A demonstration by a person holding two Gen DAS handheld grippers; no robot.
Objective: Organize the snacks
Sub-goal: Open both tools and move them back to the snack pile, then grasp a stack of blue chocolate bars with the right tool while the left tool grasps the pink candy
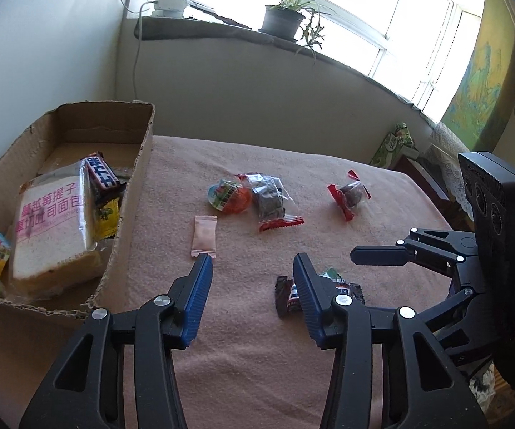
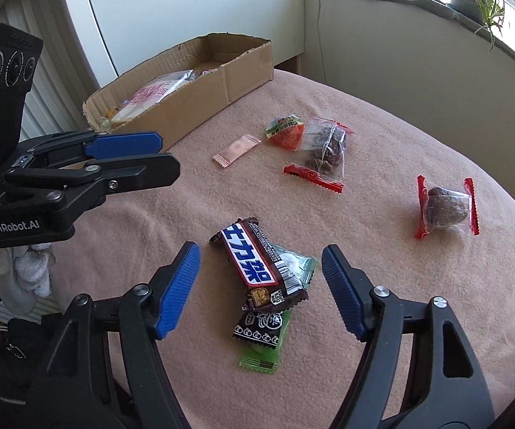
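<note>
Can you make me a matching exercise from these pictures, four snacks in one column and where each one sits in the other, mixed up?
Things:
1. bread pack
2. pink sachet
3. brown chocolate bar
4. orange jelly cup

Places:
A. lying on top of a green packet, between the right gripper's open fingers
B. inside the cardboard box
C. touching a clear bag of dark snacks
D. alone on the pink blanket, just past a left gripper fingertip

Pairs: 1-B, 2-D, 3-A, 4-C
</note>
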